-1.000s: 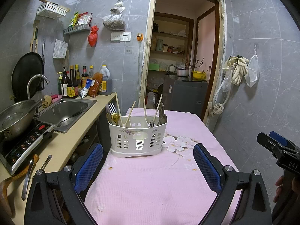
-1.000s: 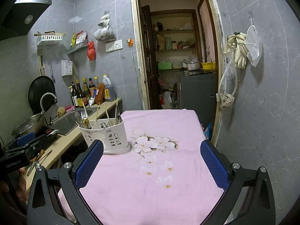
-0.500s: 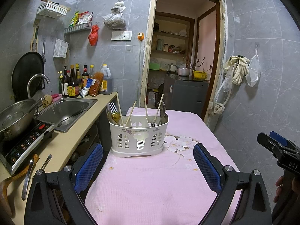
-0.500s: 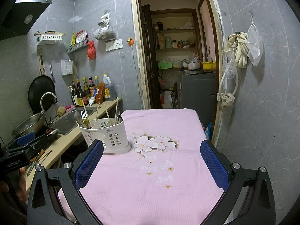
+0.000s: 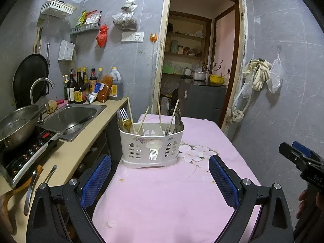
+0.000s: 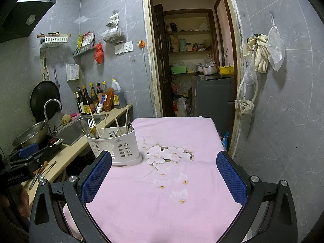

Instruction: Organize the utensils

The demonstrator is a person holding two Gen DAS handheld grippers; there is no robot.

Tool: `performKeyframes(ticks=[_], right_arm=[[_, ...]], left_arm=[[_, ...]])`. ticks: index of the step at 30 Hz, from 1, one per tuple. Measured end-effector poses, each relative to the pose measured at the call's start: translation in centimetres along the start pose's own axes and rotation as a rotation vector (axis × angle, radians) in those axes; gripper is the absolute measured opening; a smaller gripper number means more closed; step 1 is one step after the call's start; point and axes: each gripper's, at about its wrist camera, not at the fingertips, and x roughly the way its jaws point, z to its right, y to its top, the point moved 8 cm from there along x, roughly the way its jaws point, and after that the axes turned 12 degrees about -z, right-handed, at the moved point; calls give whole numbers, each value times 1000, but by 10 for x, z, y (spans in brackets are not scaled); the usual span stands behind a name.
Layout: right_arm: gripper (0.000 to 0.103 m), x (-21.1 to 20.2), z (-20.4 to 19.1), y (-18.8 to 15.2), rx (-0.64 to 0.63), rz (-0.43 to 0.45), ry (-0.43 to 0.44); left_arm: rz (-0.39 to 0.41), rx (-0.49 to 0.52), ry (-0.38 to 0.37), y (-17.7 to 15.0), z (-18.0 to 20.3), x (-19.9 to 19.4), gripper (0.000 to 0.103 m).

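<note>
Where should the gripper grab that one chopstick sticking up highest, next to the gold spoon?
Pinch the bare upper shaft of the chopstick, coming from above. It stands in the white caddy leaning left, its top clear of the gold spoon and fork; lower down they crowd it. The open left gripper looks nearest.

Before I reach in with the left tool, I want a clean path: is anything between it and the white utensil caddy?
Nothing visible: only bare pink tablecloth lies between the open left tool and the white slotted plastic utensil caddy.
</note>
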Motion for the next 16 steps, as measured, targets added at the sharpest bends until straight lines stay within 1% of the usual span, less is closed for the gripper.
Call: performKeyframes(ticks=[5,16], right_arm=[[102,-3,-1,0,-3,1,0],[102,-6,-3,-1,-9,0,-1]], left_arm=[[2,-4,-2,-7,-3,-2,97],[-2,-11,0,-10,-7,-1,98]])
